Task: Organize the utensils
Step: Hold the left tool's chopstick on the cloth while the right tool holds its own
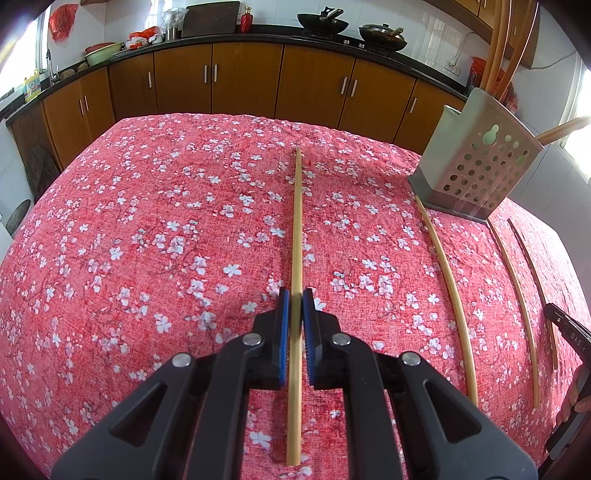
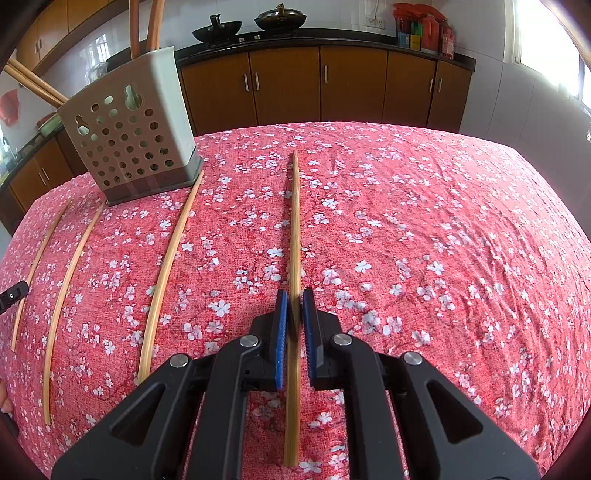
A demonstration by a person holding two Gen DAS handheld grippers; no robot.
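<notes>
Each gripper holds one bamboo chopstick between its blue pads. My left gripper (image 1: pixel 296 299) is shut on a chopstick (image 1: pixel 297 229) that runs lengthwise just above the red floral tablecloth (image 1: pixel 147 240). My right gripper (image 2: pixel 294 299) is shut on another chopstick (image 2: pixel 294 229) in the same way. A beige perforated utensil holder (image 1: pixel 480 166) stands at the far right in the left wrist view and at the far left in the right wrist view (image 2: pixel 129 129); it holds several wooden utensils. Three loose chopsticks (image 2: pixel 166 273) lie on the cloth below the holder.
Brown kitchen cabinets (image 1: pixel 240 77) with a dark countertop run behind the table. Two woks (image 1: pixel 323 22) sit on the stove. The right gripper's tip (image 1: pixel 569 328) shows at the right edge of the left wrist view.
</notes>
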